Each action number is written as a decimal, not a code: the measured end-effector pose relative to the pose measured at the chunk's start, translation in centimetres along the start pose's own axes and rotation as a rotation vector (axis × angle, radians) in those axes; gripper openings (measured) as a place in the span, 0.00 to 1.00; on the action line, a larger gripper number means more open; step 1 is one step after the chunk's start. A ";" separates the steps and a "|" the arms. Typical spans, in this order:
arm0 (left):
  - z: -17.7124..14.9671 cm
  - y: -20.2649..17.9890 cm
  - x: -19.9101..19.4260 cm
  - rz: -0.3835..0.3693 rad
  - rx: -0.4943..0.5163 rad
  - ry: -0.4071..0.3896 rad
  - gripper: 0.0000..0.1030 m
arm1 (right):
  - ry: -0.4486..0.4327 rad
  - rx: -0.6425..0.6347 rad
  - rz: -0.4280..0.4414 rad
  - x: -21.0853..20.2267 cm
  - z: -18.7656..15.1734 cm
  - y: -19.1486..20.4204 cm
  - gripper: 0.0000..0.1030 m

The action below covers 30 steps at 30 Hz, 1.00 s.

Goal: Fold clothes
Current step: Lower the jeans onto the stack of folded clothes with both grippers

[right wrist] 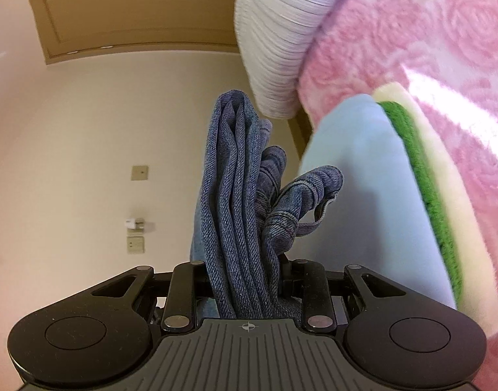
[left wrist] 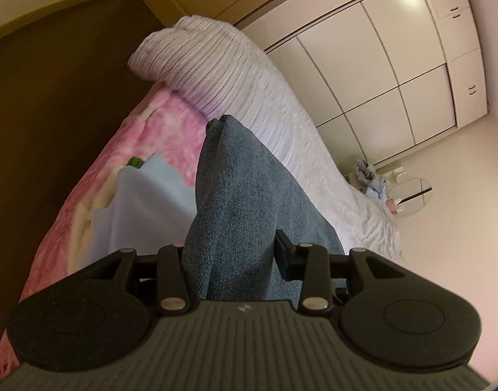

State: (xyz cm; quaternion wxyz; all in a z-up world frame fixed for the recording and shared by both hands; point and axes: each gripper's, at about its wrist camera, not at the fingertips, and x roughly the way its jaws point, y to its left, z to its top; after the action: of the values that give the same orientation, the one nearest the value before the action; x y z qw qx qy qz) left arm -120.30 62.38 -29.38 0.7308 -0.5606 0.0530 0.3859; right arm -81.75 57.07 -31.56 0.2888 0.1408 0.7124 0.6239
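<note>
A folded pair of blue jeans [left wrist: 245,179] stands thick between the jaws of my left gripper [left wrist: 229,247], which is shut on it. Only the right finger [left wrist: 283,244] shows beside the cloth. In the right wrist view the same jeans [right wrist: 229,163] appear as several stacked denim layers with the waistband curling right, and my right gripper [right wrist: 244,267] is shut on them. A folded light blue garment [left wrist: 144,202] lies on the pink floral blanket [left wrist: 157,130] just left of the jeans. In the right wrist view this light blue garment [right wrist: 356,179] is to their right.
A white striped duvet [left wrist: 200,58] is bunched on the bed behind the jeans. A green and cream cloth [right wrist: 412,150] lies under the light blue garment. White wardrobe doors [left wrist: 379,65] line the far wall, and a brown door [right wrist: 134,9] shows in the right wrist view.
</note>
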 end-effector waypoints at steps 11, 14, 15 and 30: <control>-0.4 2.9 4.3 0.041 0.045 0.070 0.33 | -0.024 -0.065 -0.127 0.5 0.9 -1.8 0.29; -0.3 3.4 4.8 0.054 0.037 0.085 0.35 | -0.032 -0.118 -0.223 1.2 0.8 -1.9 0.39; -0.1 3.2 4.8 0.059 0.041 0.085 0.35 | -0.031 -0.126 -0.242 1.2 0.9 -1.6 0.42; 4.3 3.1 5.6 0.122 -0.046 0.039 0.21 | -0.112 -0.468 -0.577 2.4 3.0 4.9 0.11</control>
State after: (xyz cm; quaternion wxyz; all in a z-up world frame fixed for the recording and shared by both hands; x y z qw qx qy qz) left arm -119.87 69.15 -33.09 0.6917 -0.5803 0.0927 0.4198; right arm -82.73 61.71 -27.58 0.5157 -0.1017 0.5439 0.6541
